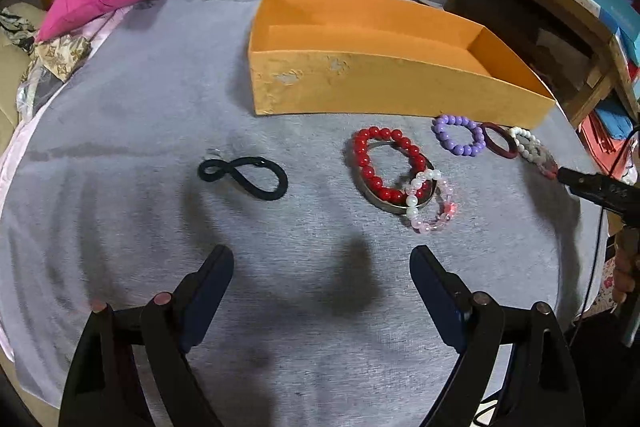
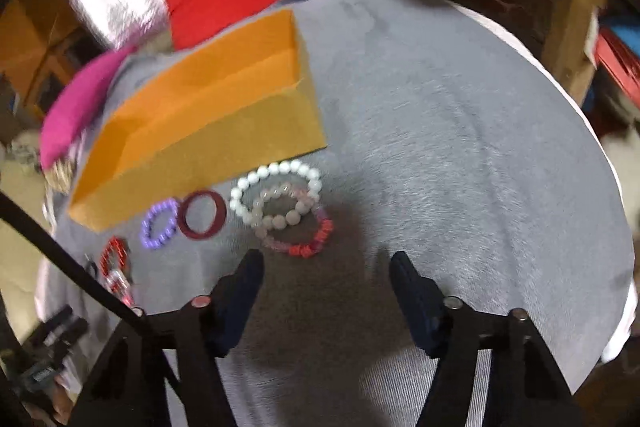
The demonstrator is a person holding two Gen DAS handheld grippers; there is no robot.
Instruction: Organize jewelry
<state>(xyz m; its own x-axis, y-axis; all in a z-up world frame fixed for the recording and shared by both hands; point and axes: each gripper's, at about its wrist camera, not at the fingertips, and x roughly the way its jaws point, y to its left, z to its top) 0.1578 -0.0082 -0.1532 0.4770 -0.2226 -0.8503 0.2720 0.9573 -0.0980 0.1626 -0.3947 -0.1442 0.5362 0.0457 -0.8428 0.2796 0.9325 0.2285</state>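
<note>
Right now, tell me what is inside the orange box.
The orange box shows only a bare floor and one divider along its back; no jewelry is visible. Its near wall hides the front strip of the floor, so that part cannot be checked.

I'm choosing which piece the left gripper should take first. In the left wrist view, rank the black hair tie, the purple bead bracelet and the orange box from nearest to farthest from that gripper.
From the left gripper:
1. Black hair tie, ahead and slightly left on the grey cloth.
2. Purple bead bracelet, ahead to the right, just before the box.
3. Orange box, farthest, at the back.
</note>
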